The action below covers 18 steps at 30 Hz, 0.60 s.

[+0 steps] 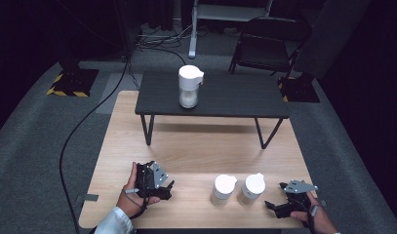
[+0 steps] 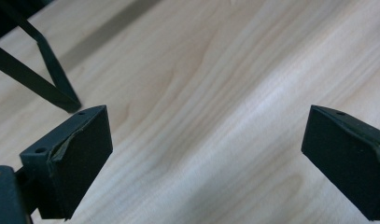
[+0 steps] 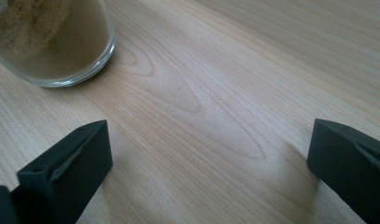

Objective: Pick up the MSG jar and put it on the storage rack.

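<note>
On the near edge of a pale wooden table [image 1: 196, 146], a person is holding two grippers low over the boards, with two white-capped jars standing between them: the left jar [image 1: 223, 190] and the right jar [image 1: 250, 188], just beside each other. A third jar [image 1: 190, 87] is standing well apart on a small black table [image 1: 235, 95] farther back. The right gripper [image 1: 273, 205] is lying nearest the right jar, its jaws spread wide with nothing between them; in the right gripper view the glass base of a jar [image 3: 52, 42], filled with a sandy powder, is sitting off to one side of the jaws rather than between them. A careless closing from here is likely to clip the glass and tip it into its neighbour. The left gripper [image 1: 168, 187] is also gaping and empty, angled toward the jars, the hand [image 1: 130, 197] gripping it from behind and resting near the table's edge.
</note>
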Motion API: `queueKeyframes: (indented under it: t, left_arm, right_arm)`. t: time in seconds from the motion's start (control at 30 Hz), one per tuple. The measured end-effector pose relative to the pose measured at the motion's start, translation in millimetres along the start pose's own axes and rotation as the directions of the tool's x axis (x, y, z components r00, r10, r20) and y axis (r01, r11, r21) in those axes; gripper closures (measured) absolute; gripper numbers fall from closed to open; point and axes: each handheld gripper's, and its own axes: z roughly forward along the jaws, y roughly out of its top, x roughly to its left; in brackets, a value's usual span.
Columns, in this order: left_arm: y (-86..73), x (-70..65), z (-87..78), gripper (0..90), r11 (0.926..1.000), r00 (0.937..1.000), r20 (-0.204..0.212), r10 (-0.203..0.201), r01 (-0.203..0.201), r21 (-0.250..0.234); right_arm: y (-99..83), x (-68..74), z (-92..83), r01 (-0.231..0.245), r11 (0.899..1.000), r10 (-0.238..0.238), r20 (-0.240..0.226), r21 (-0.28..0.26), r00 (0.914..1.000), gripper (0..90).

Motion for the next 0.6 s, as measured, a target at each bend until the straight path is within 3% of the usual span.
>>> queueKeyframes:
  t: [0.17,0.43,0.6]
  left_arm:
    - [-8.0,5.8,-1.9,1.8,0.9994,0.9993,0.018,-0.032,0.032,0.01]
    - [-16.1,18.0,-0.9,1.9,0.9945,0.9953,0.058,-0.078,0.073,0.075]
    - [-24.1,28.5,-0.2,2.1,0.9882,0.9867,0.089,-0.136,0.129,0.082]
  right_arm:
    - [0.0,0.1,0.0,0.0,1.0,0.0,0.0,0.0,1.0,0.0]
    - [0.0,0.1,0.0,0.0,1.0,0.0,0.001,0.0,1.0,0.0]
    - [0.0,0.2,0.0,0.0,1.0,0.0,0.001,0.0,1.0,0.0]
